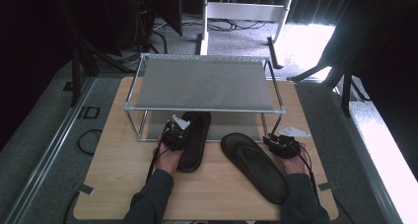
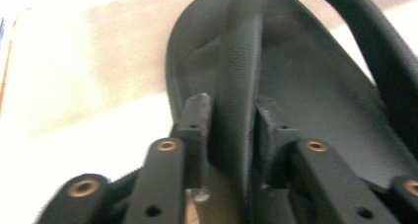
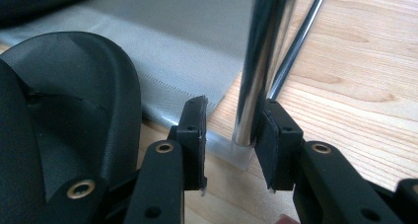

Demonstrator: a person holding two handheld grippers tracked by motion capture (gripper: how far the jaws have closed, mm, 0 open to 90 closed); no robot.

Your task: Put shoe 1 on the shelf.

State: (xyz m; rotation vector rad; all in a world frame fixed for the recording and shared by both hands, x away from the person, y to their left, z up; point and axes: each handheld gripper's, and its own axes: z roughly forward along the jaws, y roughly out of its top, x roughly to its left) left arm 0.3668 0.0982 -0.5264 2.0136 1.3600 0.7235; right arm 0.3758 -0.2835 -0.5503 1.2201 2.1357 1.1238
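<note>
High view: two black flip-flops lying on the surface (image 1: 118, 184) before a metal shoe rack (image 1: 204, 83).
The left claw (image 2: 231, 123) is clamping the strap (image 2: 239, 61) of the left flip-flop (image 1: 194, 140), probably light, bendy rubber. The right claw (image 3: 229, 130) is standing apart around the rack's leg (image 3: 259, 61), beside the other flip-flop (image 1: 256, 167).

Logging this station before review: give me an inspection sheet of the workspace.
Surface: wooden table, bare around the work.
Job's things: two-tier shoe rack; left flip-flop with toe under the rack; right flip-flop lying angled.
Clutter: nothing seen.
Grippers: left gripper shut on the left flip-flop's strap; right gripper open around the rack's front leg.
Cables: gripper leads along both wrists; loose cables on the floor.
Surroundings: grey carpet, dark curtains.
</note>
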